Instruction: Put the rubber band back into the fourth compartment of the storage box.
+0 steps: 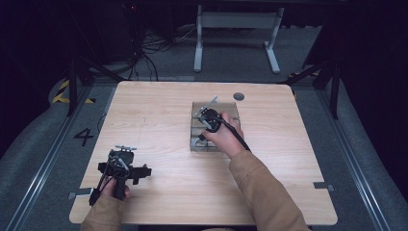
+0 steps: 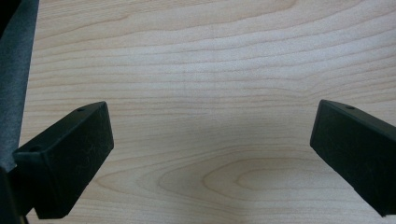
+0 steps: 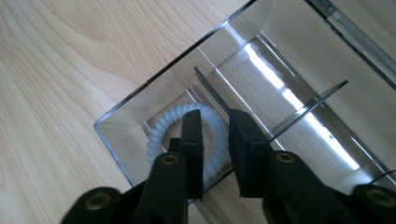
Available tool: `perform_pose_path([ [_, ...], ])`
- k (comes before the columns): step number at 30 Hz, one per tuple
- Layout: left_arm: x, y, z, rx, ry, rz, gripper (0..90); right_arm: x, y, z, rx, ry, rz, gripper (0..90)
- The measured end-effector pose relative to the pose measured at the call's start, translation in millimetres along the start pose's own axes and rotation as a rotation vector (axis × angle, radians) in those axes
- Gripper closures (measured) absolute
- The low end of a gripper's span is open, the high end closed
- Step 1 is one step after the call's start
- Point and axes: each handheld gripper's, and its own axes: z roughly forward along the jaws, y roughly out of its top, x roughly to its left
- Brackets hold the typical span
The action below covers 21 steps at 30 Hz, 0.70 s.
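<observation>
A clear plastic box (image 1: 233,108) with dividers sits right of the table's middle. In the right gripper view a white spiral coil ring (image 3: 161,128) lies in the box's (image 3: 140,88) corner compartment. My right gripper (image 3: 215,116) points down into that compartment, its jaws a narrow gap apart. The left jaw stands over the coil and nothing is pressed between the pads. From above, my right gripper (image 1: 208,118) hangs over the box. My left gripper (image 1: 124,150) rests near the table's front left corner. Its jaws (image 2: 212,135) stand wide open over bare wood.
A thin clear divider (image 3: 308,107) stands just right of my right jaws. A small grey round disc (image 1: 238,96) lies near the far edge of the wooden table (image 1: 154,115). A white desk frame (image 1: 235,21) stands on the floor behind.
</observation>
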Motion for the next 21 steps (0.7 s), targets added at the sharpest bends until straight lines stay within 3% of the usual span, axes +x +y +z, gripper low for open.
perform_pose_path([
  [8,-0.5,0.7,-0.1,0.003,-0.005,0.002,0.0,1.9,-0.6,-9.1,-0.037,0.009,0.003,69.1],
  [21,-1.0,1.2,0.0,0.001,-0.007,0.002,0.0,5.1,-9.1,-49.3,-0.119,0.003,-0.01,64.0],
])
